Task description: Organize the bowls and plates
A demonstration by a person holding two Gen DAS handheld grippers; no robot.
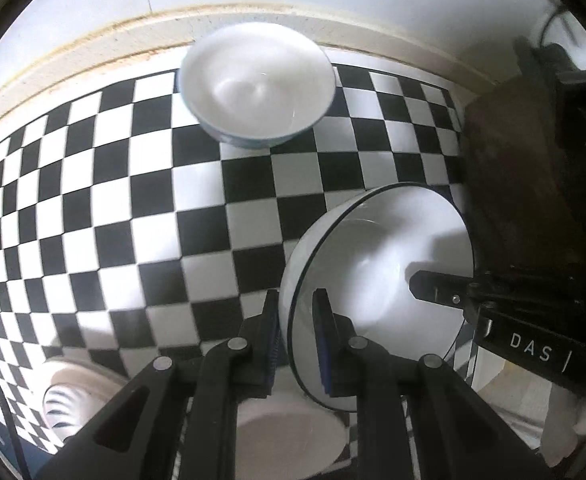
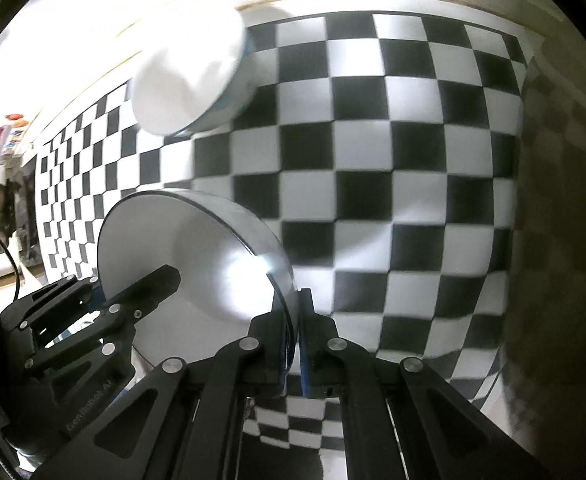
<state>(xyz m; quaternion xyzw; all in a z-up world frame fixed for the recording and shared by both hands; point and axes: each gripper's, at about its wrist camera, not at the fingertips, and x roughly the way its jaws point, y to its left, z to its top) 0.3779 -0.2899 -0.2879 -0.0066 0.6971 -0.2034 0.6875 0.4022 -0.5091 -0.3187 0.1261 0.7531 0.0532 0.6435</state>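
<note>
Both grippers hold one white bowl with a thin dark rim line above the black-and-white checkered cloth. My left gripper is shut on the bowl's left rim. My right gripper is shut on the opposite rim of the same bowl; its fingers reach into the bowl from the right in the left wrist view. A second white bowl with a blue outside stands on the cloth at the far edge; it also shows in the right wrist view.
A pale round dish sits below my left gripper. A ribbed white dish lies at the near left. A dark wooden block stands at the right. A cream wall ledge borders the cloth behind.
</note>
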